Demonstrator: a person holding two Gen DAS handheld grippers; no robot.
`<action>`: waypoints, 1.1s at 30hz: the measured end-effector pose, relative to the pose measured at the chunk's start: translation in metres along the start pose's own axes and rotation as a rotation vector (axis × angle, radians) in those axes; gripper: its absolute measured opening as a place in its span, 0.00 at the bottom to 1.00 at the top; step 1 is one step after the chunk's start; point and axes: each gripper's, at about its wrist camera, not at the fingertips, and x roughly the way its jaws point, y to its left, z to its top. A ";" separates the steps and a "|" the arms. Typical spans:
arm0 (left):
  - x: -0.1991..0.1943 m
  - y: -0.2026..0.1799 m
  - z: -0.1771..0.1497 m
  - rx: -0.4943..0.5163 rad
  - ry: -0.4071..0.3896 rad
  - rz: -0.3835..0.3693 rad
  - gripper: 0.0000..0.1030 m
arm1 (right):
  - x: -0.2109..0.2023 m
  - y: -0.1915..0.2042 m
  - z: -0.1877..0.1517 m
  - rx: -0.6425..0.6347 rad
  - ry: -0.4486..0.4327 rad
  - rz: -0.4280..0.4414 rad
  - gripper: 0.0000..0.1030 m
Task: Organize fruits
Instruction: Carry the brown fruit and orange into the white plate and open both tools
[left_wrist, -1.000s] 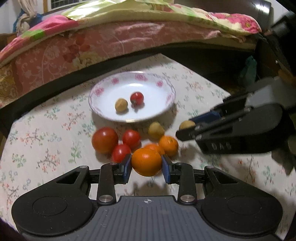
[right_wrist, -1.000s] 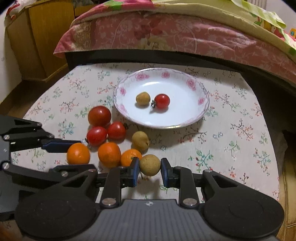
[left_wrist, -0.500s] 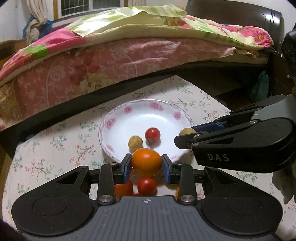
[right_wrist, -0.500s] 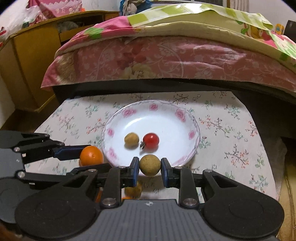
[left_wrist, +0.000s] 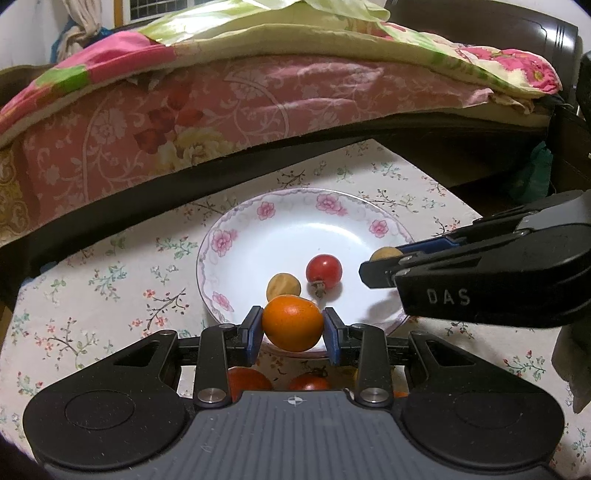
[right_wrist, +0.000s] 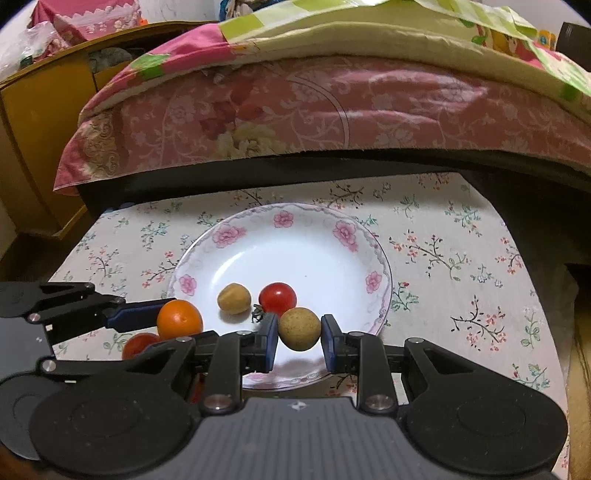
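A white plate with pink flowers (left_wrist: 258, 218) (right_wrist: 332, 229) sits on the floral tablecloth and holds a tan longan (left_wrist: 283, 286) (right_wrist: 233, 298) and a cherry tomato (left_wrist: 324, 270) (right_wrist: 277, 298). My left gripper (left_wrist: 293, 325) is shut on an orange (left_wrist: 293, 323) (right_wrist: 179, 319) above the plate's near rim. My right gripper (right_wrist: 299, 330) is shut on a tan longan (right_wrist: 299, 328) (left_wrist: 386, 254) above the plate's near right part. Red tomatoes (left_wrist: 245, 380) (right_wrist: 138, 343) lie on the cloth below the grippers, mostly hidden.
A bed with a pink floral cover (left_wrist: 229, 96) (right_wrist: 332, 103) runs close behind the table. A yellow wooden cabinet (right_wrist: 40, 122) stands at the left. The table edge drops off at the right (right_wrist: 532, 236).
Both grippers lifted their fruit off the cloth and moved forward over the plate. The pile of loose fruit has dropped below the grippers.
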 end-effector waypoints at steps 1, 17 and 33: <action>0.001 0.000 0.000 -0.001 0.001 0.001 0.41 | 0.000 -0.001 0.000 0.004 -0.006 0.002 0.24; 0.000 0.004 0.002 -0.028 -0.011 0.023 0.42 | -0.001 -0.005 0.001 0.047 -0.016 0.006 0.25; -0.043 -0.003 -0.006 -0.012 -0.007 0.060 0.49 | -0.027 0.014 -0.001 0.005 -0.046 0.038 0.25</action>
